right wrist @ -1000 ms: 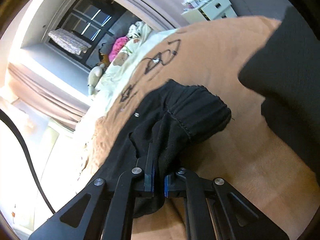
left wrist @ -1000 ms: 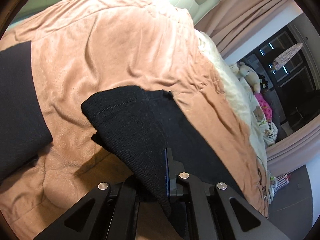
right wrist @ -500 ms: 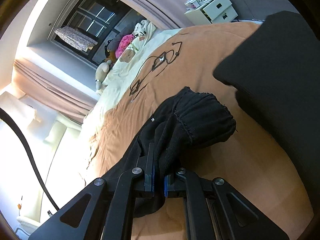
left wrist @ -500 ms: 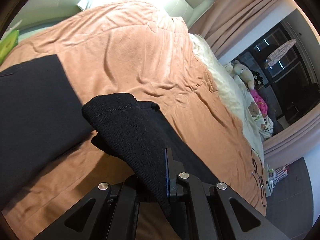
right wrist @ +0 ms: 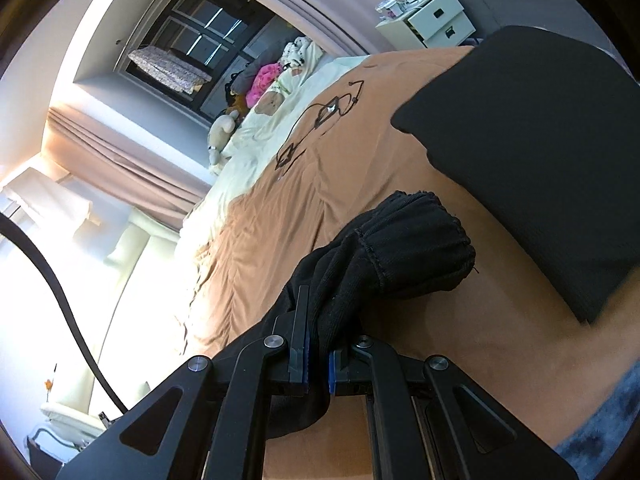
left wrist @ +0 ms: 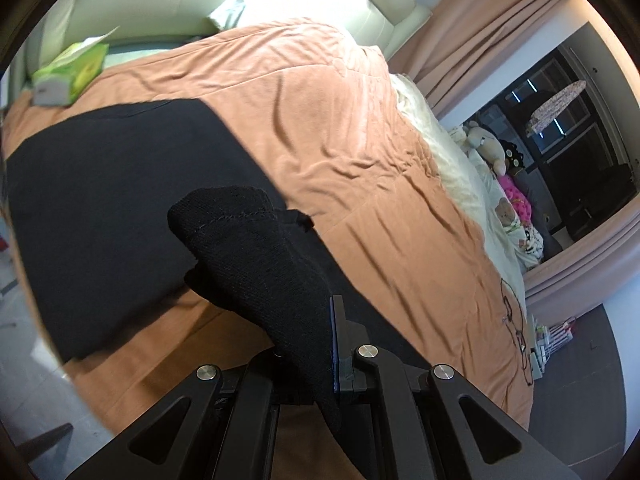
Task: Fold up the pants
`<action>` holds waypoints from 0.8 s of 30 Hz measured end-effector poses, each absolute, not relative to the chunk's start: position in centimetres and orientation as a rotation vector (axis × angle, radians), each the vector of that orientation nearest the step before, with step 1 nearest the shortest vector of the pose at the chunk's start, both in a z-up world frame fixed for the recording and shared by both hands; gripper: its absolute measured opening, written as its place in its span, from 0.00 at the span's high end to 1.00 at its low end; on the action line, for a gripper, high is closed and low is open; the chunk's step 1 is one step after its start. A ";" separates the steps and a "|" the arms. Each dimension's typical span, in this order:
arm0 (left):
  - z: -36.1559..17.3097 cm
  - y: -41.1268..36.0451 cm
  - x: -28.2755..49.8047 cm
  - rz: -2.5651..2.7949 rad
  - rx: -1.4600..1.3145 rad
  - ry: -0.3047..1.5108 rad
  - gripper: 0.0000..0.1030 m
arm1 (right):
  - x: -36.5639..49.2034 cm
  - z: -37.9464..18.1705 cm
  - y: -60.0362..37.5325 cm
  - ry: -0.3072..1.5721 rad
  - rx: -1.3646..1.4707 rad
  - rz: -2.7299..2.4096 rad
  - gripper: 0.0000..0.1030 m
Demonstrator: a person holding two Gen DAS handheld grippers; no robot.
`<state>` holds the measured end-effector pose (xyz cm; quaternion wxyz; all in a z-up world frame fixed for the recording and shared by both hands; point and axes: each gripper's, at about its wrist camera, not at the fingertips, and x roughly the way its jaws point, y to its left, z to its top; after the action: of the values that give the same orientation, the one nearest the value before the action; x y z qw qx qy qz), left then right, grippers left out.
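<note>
Jaws of the left gripper [left wrist: 316, 344] and right gripper [right wrist: 318, 364] each pinch a hem of the black knit pants [left wrist: 248, 256], whose flat part fills the frame's left on the orange bedspread [left wrist: 320, 120]; carrying both corners level should land them squarely.

bedspread [left wrist: 340, 120] orange | tissue box [left wrist: 70, 74] green (far corner) | plush toys [left wrist: 486, 146]

I count one pair of black pants [left wrist: 120, 184], one bed [left wrist: 320, 128], one green tissue box [left wrist: 72, 72]. Two grippers: left gripper [left wrist: 316, 344], right gripper [right wrist: 318, 356]. One white nightstand [right wrist: 432, 20].
</note>
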<state>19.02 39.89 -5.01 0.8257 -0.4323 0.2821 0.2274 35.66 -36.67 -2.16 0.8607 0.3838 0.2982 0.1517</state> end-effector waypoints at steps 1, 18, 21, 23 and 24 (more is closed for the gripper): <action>-5.4 39.7 18.3 0.483 -0.920 0.604 0.96 | 35.3 -2.3 -36.9 0.627 0.806 0.318 0.97; -14.9 39.3 14.9 0.556 -0.925 0.789 0.92 | 34.6 -8.5 -38.6 0.743 0.807 0.212 0.94; -15.1 39.2 14.6 0.567 -0.908 0.826 0.76 | 34.3 -9.3 -39.2 0.797 0.826 0.156 0.80; -14.5 39.2 14.4 0.577 -0.884 0.832 0.75 | 33.3 -8.6 -39.6 0.792 0.801 0.121 0.70; -14.0 39.0 14.3 0.577 -0.861 0.839 0.74 | 32.8 -8.0 -39.9 0.786 0.784 0.111 0.67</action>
<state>14.34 38.98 -14.02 0.7858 -0.3995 0.3891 0.2675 32.84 -39.92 -7.97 0.8484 0.3719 0.3731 0.0525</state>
